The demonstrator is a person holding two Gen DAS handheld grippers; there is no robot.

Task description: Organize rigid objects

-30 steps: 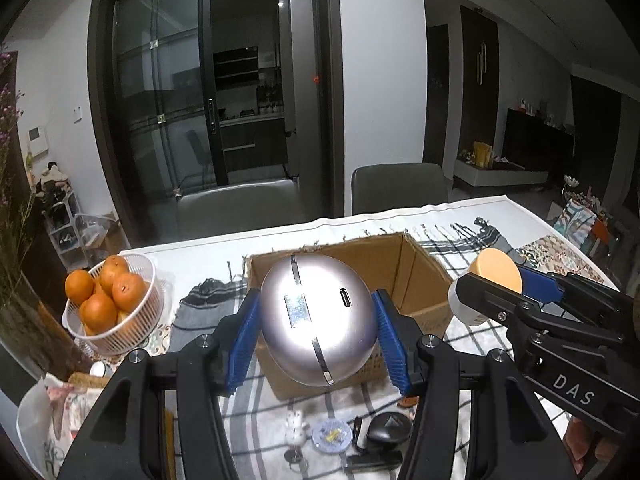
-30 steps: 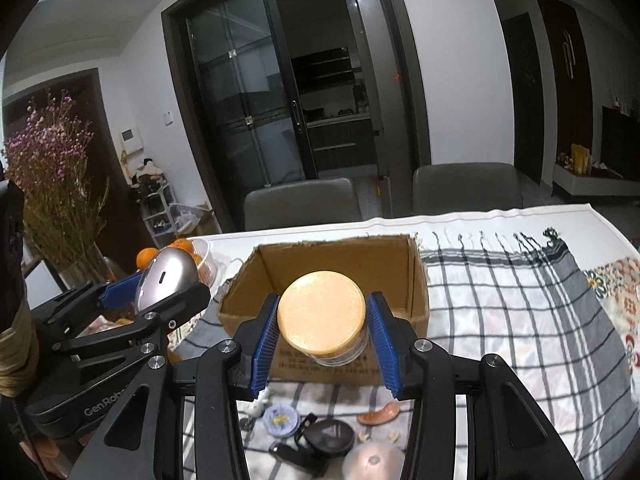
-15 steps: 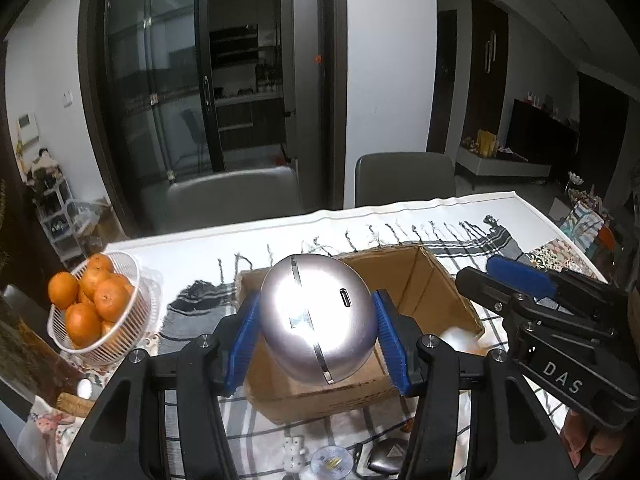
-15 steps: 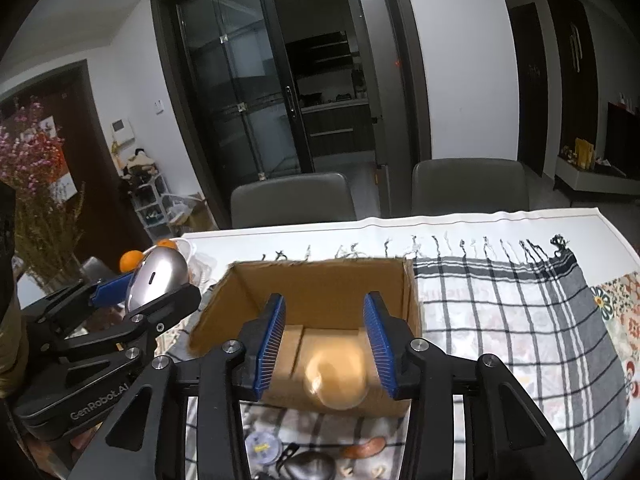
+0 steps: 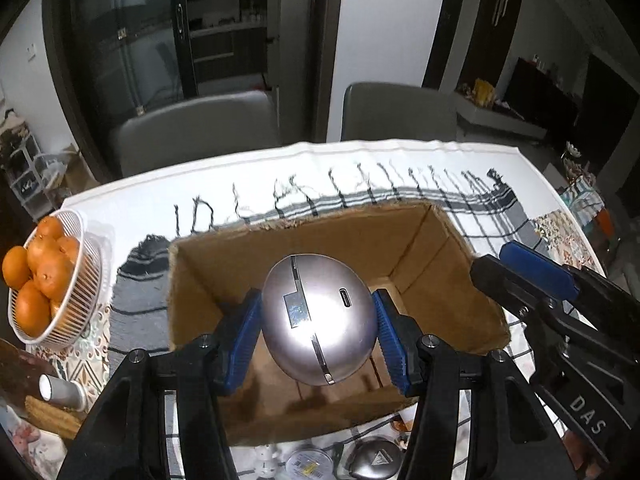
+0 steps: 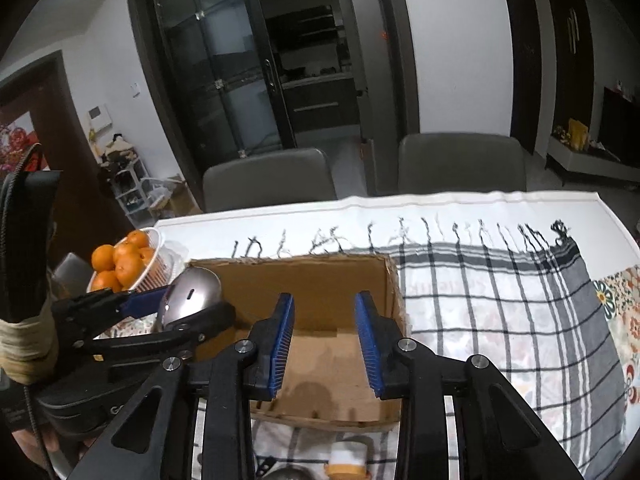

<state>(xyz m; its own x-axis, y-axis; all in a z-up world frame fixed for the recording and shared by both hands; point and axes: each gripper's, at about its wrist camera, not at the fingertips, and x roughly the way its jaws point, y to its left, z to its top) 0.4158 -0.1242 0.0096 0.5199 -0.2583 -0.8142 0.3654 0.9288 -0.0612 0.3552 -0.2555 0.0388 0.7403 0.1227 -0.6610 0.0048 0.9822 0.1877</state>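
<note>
My left gripper point(image 5: 318, 332) is shut on a silver egg-shaped device point(image 5: 320, 320) and holds it over the inside of the open cardboard box point(image 5: 304, 224), tilted steeply down. In the right wrist view the device point(image 6: 192, 296) hangs at the box's point(image 6: 304, 264) left wall. My right gripper point(image 6: 324, 340) hovers over the box's near half. Its blue pads are drawn in to a narrow gap with nothing between them. In the left wrist view that gripper point(image 5: 516, 280) reaches in at the box's right wall. A wooden-lidded jar point(image 6: 346, 458) lies low in front of the box.
A white basket of oranges point(image 5: 44, 280) stands left of the box. Small items lie at the table's front edge, among them a round tin point(image 5: 310, 466) and a grey dome point(image 5: 376, 460). A checked cloth point(image 6: 500, 300) covers the table's right side. Two grey chairs point(image 5: 196, 128) stand behind.
The jar slipped out of my right gripper and dropped; the jaws then drew closer. Both grippers moved forward over the box, and the left one tipped further down with the silver device.
</note>
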